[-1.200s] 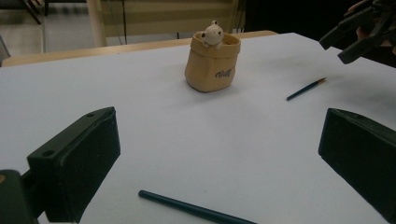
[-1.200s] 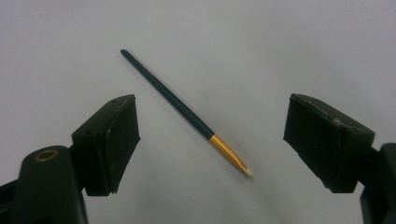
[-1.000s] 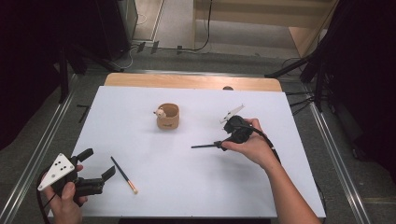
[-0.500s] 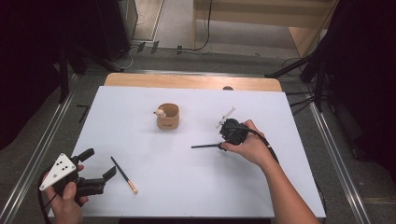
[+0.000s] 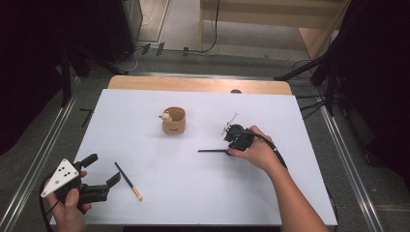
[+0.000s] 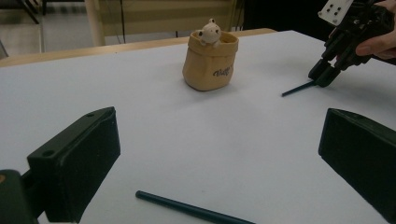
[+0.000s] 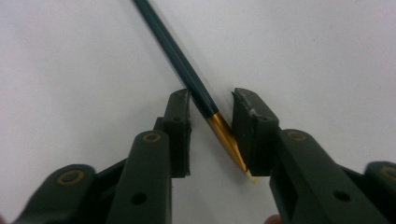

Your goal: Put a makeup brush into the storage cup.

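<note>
While right hand-held gripper narrows around brush, bear figure in pouch, left hand-held gripper open

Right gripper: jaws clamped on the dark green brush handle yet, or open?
Open, just closing: the right gripper straddles the dark green brush handle with gold ferrule, a gap showing beside the left pad; the ferrule lies against the right one.

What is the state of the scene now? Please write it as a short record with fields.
surface: white table
right tool: jaws have just been closing around the gold end of a dark brush, a gap on the left side
left tool: open, holds nothing
second brush: lies flat beside the left tool
holder: tan pot with a small figure on its rim, upright, apart from both brushes
</note>
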`<state>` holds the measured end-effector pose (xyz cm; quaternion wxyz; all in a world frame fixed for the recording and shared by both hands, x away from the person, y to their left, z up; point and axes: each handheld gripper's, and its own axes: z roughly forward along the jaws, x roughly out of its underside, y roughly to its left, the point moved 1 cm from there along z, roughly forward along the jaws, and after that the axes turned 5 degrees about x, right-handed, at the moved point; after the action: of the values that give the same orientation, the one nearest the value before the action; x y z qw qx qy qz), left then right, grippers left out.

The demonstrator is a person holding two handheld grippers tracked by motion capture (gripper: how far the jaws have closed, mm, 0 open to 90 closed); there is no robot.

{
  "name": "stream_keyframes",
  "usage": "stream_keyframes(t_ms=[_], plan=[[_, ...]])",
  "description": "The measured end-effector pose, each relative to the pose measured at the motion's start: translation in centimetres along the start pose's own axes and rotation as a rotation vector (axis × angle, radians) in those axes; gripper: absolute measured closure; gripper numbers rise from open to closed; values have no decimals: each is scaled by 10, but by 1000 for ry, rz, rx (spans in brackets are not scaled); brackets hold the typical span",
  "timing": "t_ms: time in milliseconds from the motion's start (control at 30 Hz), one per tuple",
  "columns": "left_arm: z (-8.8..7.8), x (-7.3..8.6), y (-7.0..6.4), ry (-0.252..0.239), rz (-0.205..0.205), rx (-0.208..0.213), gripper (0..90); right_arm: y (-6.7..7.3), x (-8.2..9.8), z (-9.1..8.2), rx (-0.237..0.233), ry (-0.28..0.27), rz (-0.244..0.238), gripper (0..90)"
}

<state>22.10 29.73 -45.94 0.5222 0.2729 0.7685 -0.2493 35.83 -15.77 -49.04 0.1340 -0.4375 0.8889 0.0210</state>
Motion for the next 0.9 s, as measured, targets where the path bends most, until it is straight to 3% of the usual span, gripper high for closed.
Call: stream_keyframes(t_ms=[33, 133, 200, 300, 433, 567, 900], plan=[[0, 0, 0, 0, 0, 0, 0, 0, 0, 0, -11, 11, 6, 810], [1, 0, -1, 1, -3, 1, 0, 0, -1, 0, -19, 13, 15, 850], [2, 0, -1, 5, 0, 1, 0, 3, -1, 0, -9, 19, 49, 853], [3, 0, -2, 5, 1, 4, 0, 5, -1, 0, 12, 19, 37, 855], [5, 0, -4, 5, 0, 11, 0, 6, 2, -2, 30, -6, 63, 856], [9, -1, -6, 5, -5, 25, 0, 4, 9, -12, 18, -93, 115, 856], [31, -5, -20, 21, 5, 79, 0, 13, 36, -41, 23, -270, 167, 856]])
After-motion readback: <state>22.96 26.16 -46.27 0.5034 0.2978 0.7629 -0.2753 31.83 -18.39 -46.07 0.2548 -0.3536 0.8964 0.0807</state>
